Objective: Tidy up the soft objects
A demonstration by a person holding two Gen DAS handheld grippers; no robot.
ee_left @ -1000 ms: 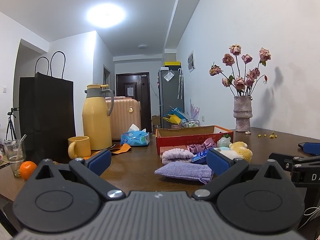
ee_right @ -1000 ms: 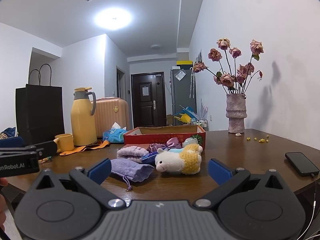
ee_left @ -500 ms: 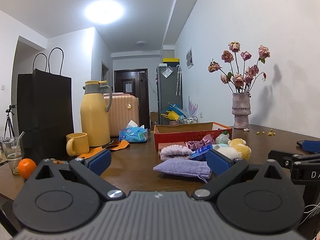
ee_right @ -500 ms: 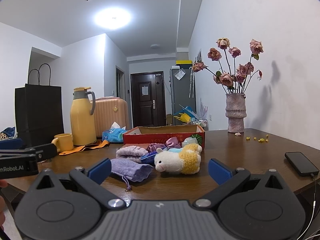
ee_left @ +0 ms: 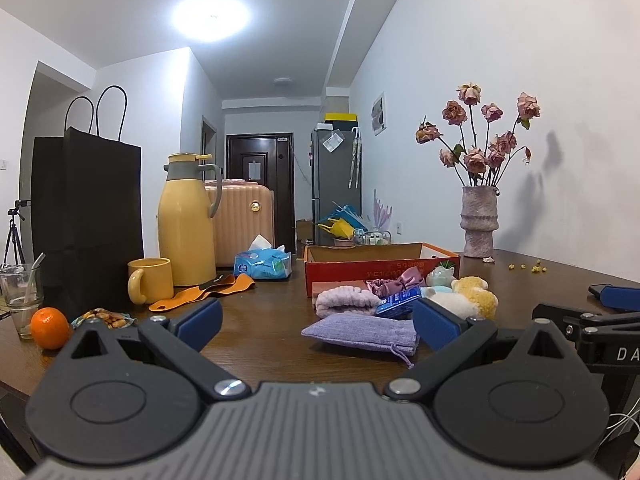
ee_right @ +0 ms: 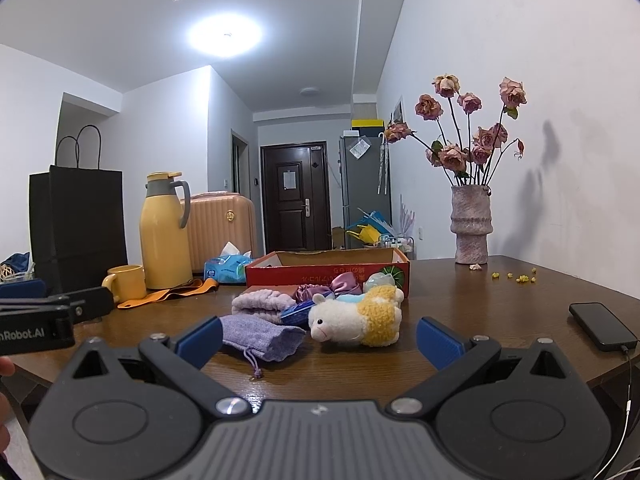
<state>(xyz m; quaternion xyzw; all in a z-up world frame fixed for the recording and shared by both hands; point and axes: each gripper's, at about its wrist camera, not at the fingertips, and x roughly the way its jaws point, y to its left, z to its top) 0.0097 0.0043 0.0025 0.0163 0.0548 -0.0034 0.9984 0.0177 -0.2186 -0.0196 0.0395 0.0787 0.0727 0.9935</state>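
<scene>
A lilac drawstring pouch (ee_left: 360,333) (ee_right: 260,336) lies on the wooden table in front of a red cardboard box (ee_left: 380,268) (ee_right: 328,272). Beside it sit a white-and-yellow plush sheep (ee_right: 356,316) (ee_left: 468,300), a folded pale pink towel (ee_left: 346,300) (ee_right: 262,306), a purple satin scrunchie (ee_left: 396,282) (ee_right: 340,286) and a blue packet (ee_left: 396,302). My left gripper (ee_left: 318,320) is open, short of the pouch. My right gripper (ee_right: 320,340) is open, just short of the sheep. Both hold nothing.
A yellow flask (ee_left: 186,220), yellow mug (ee_left: 150,280), black paper bag (ee_left: 86,220), glass (ee_left: 20,296), orange (ee_left: 50,328) and tissue pack (ee_left: 262,266) stand at the left. A vase of dried roses (ee_right: 470,220) and a phone (ee_right: 602,326) are at the right.
Both grippers have shifted only slightly; the left view has dipped a little and drawn a bit nearer the pouch. Nothing on the table has moved.
</scene>
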